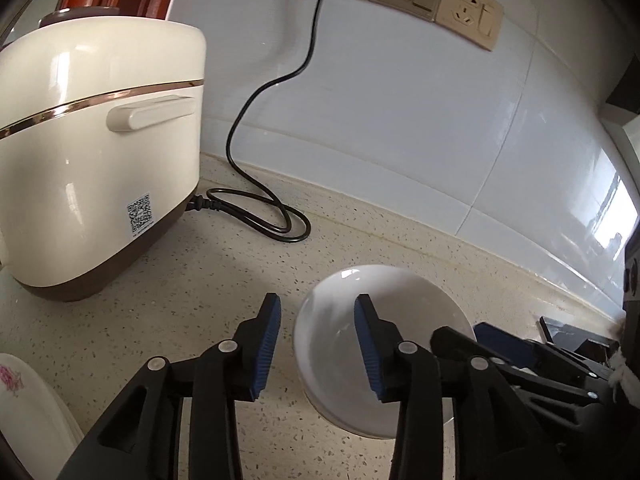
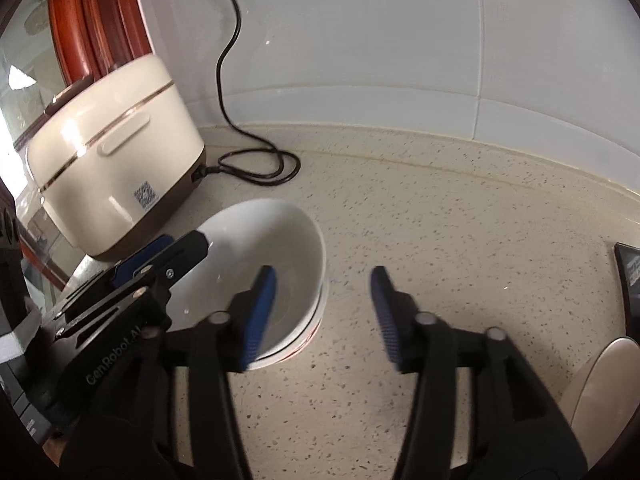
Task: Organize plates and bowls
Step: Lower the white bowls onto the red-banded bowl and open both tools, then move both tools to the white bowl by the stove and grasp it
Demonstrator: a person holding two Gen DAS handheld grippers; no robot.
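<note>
Nesting glossy white ceramic bowl (image 2: 256, 264) at nine o'clock; both grippers' fingers spread, empty; next, fetching flowered plate (image 1: 24, 408).

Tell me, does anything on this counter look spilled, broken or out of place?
Nothing looks spilled or broken. The white bowl sits nested on another dish with a red-trimmed rim. Only the black cord lies in a loose loop beside the rice cooker.

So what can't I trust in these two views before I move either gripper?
- What sits under the white ceramic bowl: right wrist view shows only a red-trimmed rim edge below it.
- Floral-patterned white dish: cut off by the left wrist frame edge.
- Beige rounded object: cut off at the right wrist edge.
- Right gripper: its fingers are motion-blurred.
</note>
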